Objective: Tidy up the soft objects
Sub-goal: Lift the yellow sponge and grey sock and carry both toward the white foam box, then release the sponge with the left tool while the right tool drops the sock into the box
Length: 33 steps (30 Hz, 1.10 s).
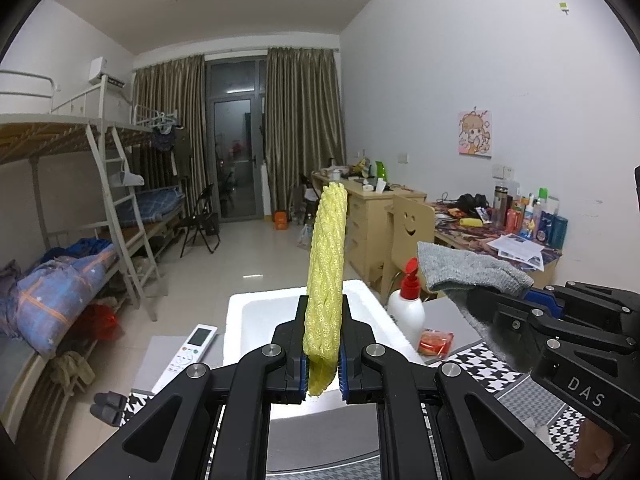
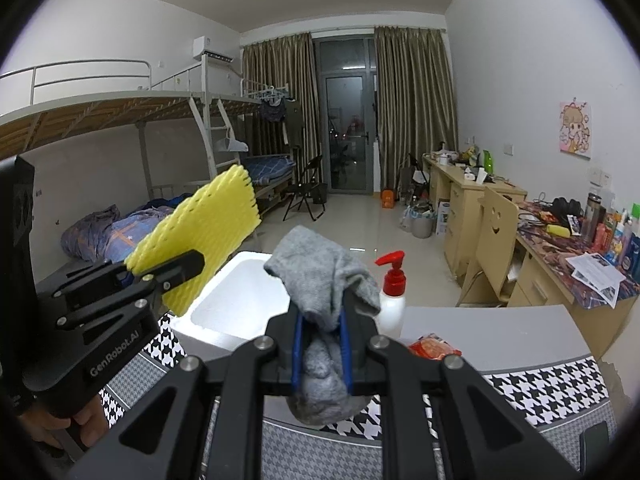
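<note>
My left gripper [image 1: 323,320] is shut on a yellow foam net sleeve [image 1: 326,276], held upright and edge-on above the white foam box [image 1: 256,316]. The sleeve also shows flat-on in the right wrist view [image 2: 200,236], with the left gripper [image 2: 188,268] clamped on its lower edge. My right gripper [image 2: 322,320] is shut on a grey sock [image 2: 320,280], which bunches above and hangs below the jaws. In the left wrist view the sock [image 1: 472,272] drapes over the right gripper [image 1: 488,300] at the right. Both are held above the table, near the box [image 2: 236,304].
On the table are a white bottle with a red pump [image 2: 392,296], a red packet [image 2: 432,346], a white remote [image 1: 188,352] and houndstooth cloth [image 2: 540,388]. Bunk beds [image 1: 80,208] stand left, desks and a chair [image 2: 496,216] right.
</note>
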### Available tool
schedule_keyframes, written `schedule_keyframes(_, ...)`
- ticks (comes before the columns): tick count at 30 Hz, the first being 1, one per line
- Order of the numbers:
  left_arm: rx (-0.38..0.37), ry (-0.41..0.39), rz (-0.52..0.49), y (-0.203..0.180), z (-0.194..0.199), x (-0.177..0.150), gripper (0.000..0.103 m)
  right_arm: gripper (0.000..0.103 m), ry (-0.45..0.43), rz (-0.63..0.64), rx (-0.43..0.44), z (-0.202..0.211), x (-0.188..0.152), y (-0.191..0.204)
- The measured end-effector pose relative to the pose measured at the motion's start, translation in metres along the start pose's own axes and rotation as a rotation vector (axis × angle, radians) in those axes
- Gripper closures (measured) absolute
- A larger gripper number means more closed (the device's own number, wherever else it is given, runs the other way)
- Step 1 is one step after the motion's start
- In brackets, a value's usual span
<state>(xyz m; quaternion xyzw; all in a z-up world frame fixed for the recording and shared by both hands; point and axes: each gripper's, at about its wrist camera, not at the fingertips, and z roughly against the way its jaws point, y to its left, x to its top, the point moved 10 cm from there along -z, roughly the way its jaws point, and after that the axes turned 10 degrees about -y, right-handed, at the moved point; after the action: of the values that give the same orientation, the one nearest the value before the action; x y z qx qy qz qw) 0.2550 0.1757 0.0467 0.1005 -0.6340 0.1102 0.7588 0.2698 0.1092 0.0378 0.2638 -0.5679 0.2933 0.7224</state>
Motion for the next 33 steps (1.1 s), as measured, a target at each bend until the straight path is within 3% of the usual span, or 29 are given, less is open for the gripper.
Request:
schedule_keyframes(6,0.022,0.025,0.007,0.011,-0.014,-0.004,0.092,0.084,0.021,0.017,0.008,-0.011,-0.003,0.006)
schedule_keyframes(19,-0.018,0.105,0.012,0.017,-0.046,-0.023,0.088,0.084,0.06,0.04,-0.003,-0.032,-0.008,0.005)
schedule_keyframes(20,-0.02,0.116,0.012,0.017,-0.049,-0.025,0.079,0.084,0.062,0.04,-0.004,-0.034,-0.008,0.006)
schedule_keyframes(21,-0.015,0.121,0.013,0.02,-0.051,-0.027,0.062,0.084,0.063,0.039,-0.004,-0.035,-0.009,0.005)
schedule_keyframes(22,-0.001,0.122,0.01,0.023,-0.051,-0.029,0.05,0.084,0.063,0.04,-0.005,-0.035,-0.008,0.006)
schedule_keyframes(23,0.017,0.114,0.011,0.027,-0.05,-0.03,0.03,0.084,0.062,0.04,-0.008,-0.035,-0.008,0.006)
schedule_keyframes(24,0.027,0.101,0.014,0.03,-0.048,-0.029,0.018,0.084,0.062,0.041,-0.01,-0.035,-0.008,0.006)
schedule_keyframes(29,0.066,0.06,0.03,0.044,-0.039,-0.022,0.003,0.084,0.067,0.049,-0.011,-0.039,-0.009,0.008)
schedule_keyframes(33,0.088,0.054,0.032,0.051,-0.031,-0.02,0.001,0.084,0.078,0.048,-0.002,-0.045,-0.009,0.011)
